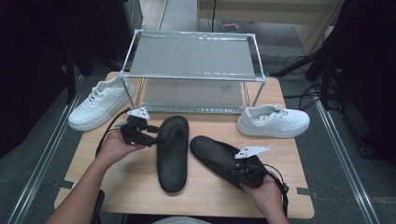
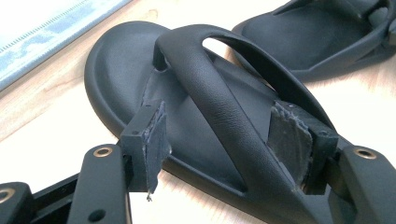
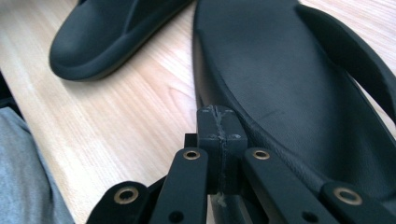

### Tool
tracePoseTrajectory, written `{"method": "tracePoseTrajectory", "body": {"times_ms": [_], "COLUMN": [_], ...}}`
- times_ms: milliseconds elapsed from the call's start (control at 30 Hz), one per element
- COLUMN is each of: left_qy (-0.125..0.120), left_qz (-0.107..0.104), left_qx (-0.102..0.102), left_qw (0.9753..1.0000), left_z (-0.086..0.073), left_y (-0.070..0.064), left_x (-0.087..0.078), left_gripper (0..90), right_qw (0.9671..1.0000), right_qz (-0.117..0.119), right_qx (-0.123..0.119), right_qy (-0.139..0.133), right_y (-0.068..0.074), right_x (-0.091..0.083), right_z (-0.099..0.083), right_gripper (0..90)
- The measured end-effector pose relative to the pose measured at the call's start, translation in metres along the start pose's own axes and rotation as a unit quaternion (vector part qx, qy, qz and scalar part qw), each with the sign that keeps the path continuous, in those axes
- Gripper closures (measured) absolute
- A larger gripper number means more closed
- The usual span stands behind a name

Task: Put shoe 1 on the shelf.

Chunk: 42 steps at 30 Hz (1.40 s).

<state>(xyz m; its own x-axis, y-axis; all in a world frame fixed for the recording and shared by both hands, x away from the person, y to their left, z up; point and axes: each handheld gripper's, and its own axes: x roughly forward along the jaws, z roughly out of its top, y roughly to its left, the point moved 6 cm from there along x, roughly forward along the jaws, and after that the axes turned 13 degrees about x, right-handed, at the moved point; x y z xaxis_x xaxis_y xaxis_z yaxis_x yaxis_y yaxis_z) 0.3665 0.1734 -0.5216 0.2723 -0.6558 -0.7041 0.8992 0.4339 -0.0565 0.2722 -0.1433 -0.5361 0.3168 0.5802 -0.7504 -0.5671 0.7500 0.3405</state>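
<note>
Black sandals (image 1: 173, 151) (image 1: 219, 158): side by side on worktop (image 1: 130, 182) before shoe rack (image 1: 191, 70). Light, flexible foam; best grasped at strap (image 2: 219, 107). Left gripper (image 2: 224, 144) spread wide, straddling strap. Right gripper (image 3: 219, 135) clenched empty beside second sandal's heel.

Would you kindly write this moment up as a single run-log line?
left hand-held gripper: open, astride left sandal strap | right hand-held gripper: shut, beside right sandal heel | white sneakers: on table
</note>
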Motion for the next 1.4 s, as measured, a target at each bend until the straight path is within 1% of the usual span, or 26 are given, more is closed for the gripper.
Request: {"method": "tracePoseTrajectory", "body": {"times_ms": [67, 167, 200, 233, 300, 400, 467, 567, 600, 633, 667, 733, 767, 800, 833, 900, 933, 1000, 1067, 1133, 1167, 1233, 1333, 1400], "left_qy": [0.001, 0.002, 0.002, 0.001, -0.001, -0.001, -0.001, 0.000, -0.004, -0.004, -0.007, -0.010, -0.011, -0.012, -0.011, -0.010, -0.009, -0.010, -0.010, -0.011, -0.013, -0.015, -0.015, -0.014], "left_qz": [0.000, 0.000, 0.000, 0.001, 0.001, 0.001, 0.001, 0.000, -0.001, -0.001, 0.001, 0.003, 0.003, 0.004, 0.006, 0.007, 0.008, 0.014, 0.016, 0.021, 0.023, 0.027, 0.028, 0.029], "left_qx": [0.000, 0.001, 0.002, 0.002, 0.001, 0.002, 0.002, 0.000, -0.003, -0.003, -0.002, 0.001, 0.003, 0.003, 0.003, -0.001, -0.002, -0.010, -0.012, -0.016, -0.017, -0.020, -0.026, -0.024], "left_qw": [1.0000, 1.0000, 1.0000, 1.0000, 1.0000, 1.0000, 1.0000, 1.0000, 1.0000, 1.0000, 1.0000, 0.9999, 0.9999, 0.9999, 0.9999, 0.9999, 0.9999, 0.9998, 0.9997, 0.9996, 0.9995, 0.9993, 0.9992, 0.9992], "left_z": [0.000, -0.001, -0.001, -0.001, -0.001, 0.000, 0.000, 0.000, 0.001, 0.001, 0.002, 0.003, 0.002, 0.001, -0.001, -0.004, -0.006, -0.012, -0.014, -0.018, -0.019, -0.022, -0.027, -0.029], "left_y": [0.000, 0.000, 0.000, 0.000, 0.001, 0.001, 0.001, 0.000, -0.001, -0.001, -0.002, -0.005, -0.006, -0.006, -0.007, -0.008, -0.008, -0.008, -0.008, -0.009, -0.010, -0.010, -0.012, -0.013], "left_x": [0.000, 0.000, 0.000, 0.000, -0.001, -0.001, -0.001, 0.000, -0.001, -0.001, -0.002, -0.005, -0.006, -0.006, -0.007, -0.009, -0.010, -0.015, -0.016, -0.020, -0.022, -0.026, -0.029, -0.030], "left_gripper": [37.7, 37.7, 37.7, 37.8, 37.9, 37.8, 37.8, 37.9, 37.9, 37.9, 37.9, 37.9, 37.7, 37.7, 37.7, 37.7, 37.6, 37.5, 37.5, 37.5, 37.5, 37.5, 37.1, 37.6], "right_qw": [1.0000, 0.9999, 0.9997, 0.9995, 0.9993, 0.9990, 0.9990, 0.9991, 0.9992, 0.9992, 0.9992, 0.9991, 0.9988, 0.9988, 0.9983, 0.9980, 0.9978, 0.9981, 0.9983, 0.9988, 0.9991, 0.9993, 0.9996, 0.9997], "right_qz": [-0.002, -0.005, -0.007, -0.013, -0.020, -0.024, -0.024, -0.007, -0.003, -0.003, 0.004, 0.006, 0.005, 0.005, 0.009, 0.007, 0.004, 0.004, 0.005, 0.003, 0.002, 0.000, -0.006, -0.012], "right_qx": [0.005, 0.011, 0.021, 0.027, 0.031, 0.036, 0.034, 0.030, 0.024, 0.024, 0.015, 0.016, 0.018, 0.018, 0.026, 0.030, 0.031, 0.033, 0.031, 0.023, 0.019, 0.017, 0.008, -0.002], "right_qy": [0.001, -0.001, -0.005, -0.006, -0.007, -0.008, -0.015, -0.030, -0.032, -0.032, -0.038, -0.039, -0.045, -0.045, -0.051, -0.055, -0.058, -0.053, -0.049, -0.044, -0.037, -0.034, -0.026, -0.023], "right_y": [-0.002, -0.009, -0.015, -0.018, -0.024, -0.026, -0.026, -0.018, -0.014, -0.014, -0.008, -0.007, -0.005, -0.005, -0.005, -0.006, -0.007, -0.007, -0.006, -0.005, -0.004, -0.004, -0.004, -0.003], "right_x": [-0.001, -0.003, -0.004, -0.004, -0.006, -0.007, -0.008, -0.003, 0.000, 0.000, 0.008, 0.010, 0.015, 0.015, 0.017, 0.017, 0.020, 0.024, 0.026, 0.030, 0.033, 0.034, 0.038, 0.041], "right_z": [0.000, 0.001, 0.002, 0.002, 0.002, 0.003, 0.005, 0.012, 0.015, 0.015, 0.021, 0.023, 0.028, 0.028, 0.033, 0.036, 0.040, 0.042, 0.044, 0.045, 0.047, 0.047, 0.047, 0.047], "right_gripper": [90.0, 90.0, 90.0, 90.0, 90.0, 90.0, 90.0, 90.0, 90.0, 90.0, 90.0, 90.0, 90.0, 90.0, 90.0, 90.0, 90.0, 90.0, 90.0, 90.0, 90.0, 90.0, 90.0, 90.0]}}
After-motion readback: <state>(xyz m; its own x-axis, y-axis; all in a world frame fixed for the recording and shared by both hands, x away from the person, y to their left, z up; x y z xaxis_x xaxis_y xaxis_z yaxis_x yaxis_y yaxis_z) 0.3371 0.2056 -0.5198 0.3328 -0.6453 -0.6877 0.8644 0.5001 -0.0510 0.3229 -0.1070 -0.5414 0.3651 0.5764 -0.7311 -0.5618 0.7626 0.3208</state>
